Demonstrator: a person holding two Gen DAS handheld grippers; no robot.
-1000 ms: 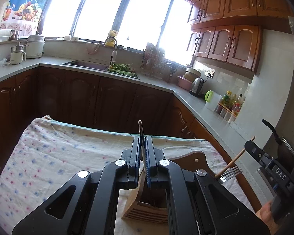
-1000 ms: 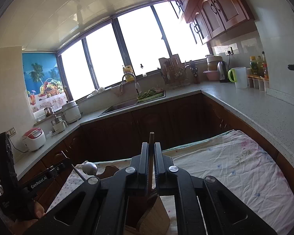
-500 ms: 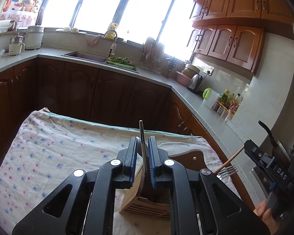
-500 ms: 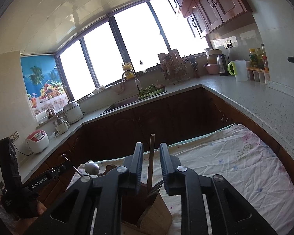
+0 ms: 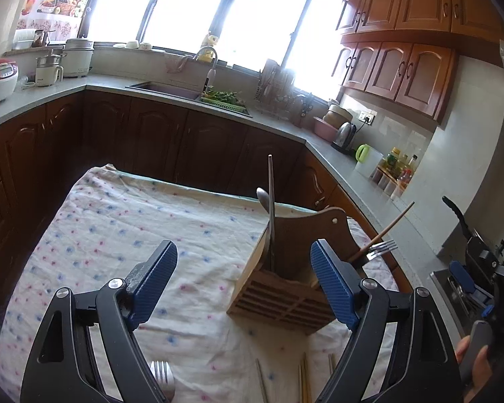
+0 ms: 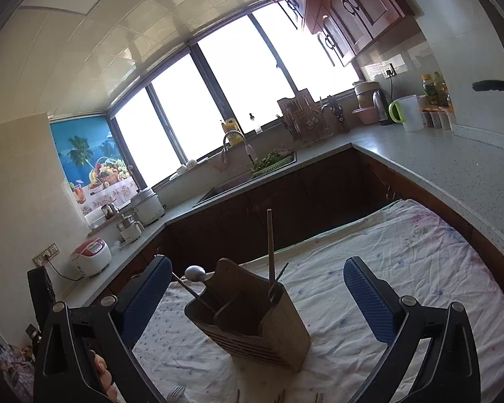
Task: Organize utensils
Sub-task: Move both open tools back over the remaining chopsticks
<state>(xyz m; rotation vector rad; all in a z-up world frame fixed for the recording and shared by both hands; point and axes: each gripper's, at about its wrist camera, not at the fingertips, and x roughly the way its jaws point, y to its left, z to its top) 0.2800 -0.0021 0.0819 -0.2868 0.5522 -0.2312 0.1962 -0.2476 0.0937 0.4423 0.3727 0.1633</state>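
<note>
A wooden utensil holder [image 5: 285, 285] [image 6: 252, 329] stands on the floral tablecloth [image 5: 117, 235]. In it stand a metal spoon [image 5: 263, 198] [image 6: 195, 272], a thin chopstick [image 5: 270, 201] [image 6: 269, 235], and a wooden-handled fork [image 5: 381, 247]. My left gripper [image 5: 243, 275] is open and empty, just in front of the holder. My right gripper [image 6: 257, 299] is open and empty, its fingers either side of the holder. Loose chopsticks [image 5: 302, 383] and a fork [image 5: 161, 379] [image 6: 175, 394] lie on the cloth near me.
Dark wooden cabinets [image 5: 151, 141] and a grey counter [image 6: 453, 168] wrap around the table. The sink [image 5: 164, 87], a rice cooker [image 6: 90, 257], a kettle [image 5: 344, 134] and a spice rack [image 5: 396, 174] sit on the counter.
Both grippers opened and let go of the utensils they held, which now stand in the holder. Both have drawn back from the holder.
</note>
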